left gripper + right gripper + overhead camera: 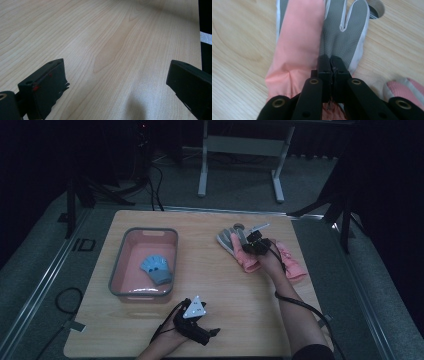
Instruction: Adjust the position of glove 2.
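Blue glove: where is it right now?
High view: the blue glove lies inside the grey bin on the table's left half, toward the bin's right wall, above the left claw.

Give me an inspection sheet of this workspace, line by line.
Surface: wooden table, bare between items.
Job's things: pink-and-grey glove pinched at its cuff; second pink glove beside it; blue glove inside the pink bin.
Clutter: small round object behind the gloves, too small to identify.
Grippers: left gripper open over bare wood; right gripper shut on the glove.
Cables: black cable along the right forearm.
Surroundings: dark room, grey floor, white table frame.
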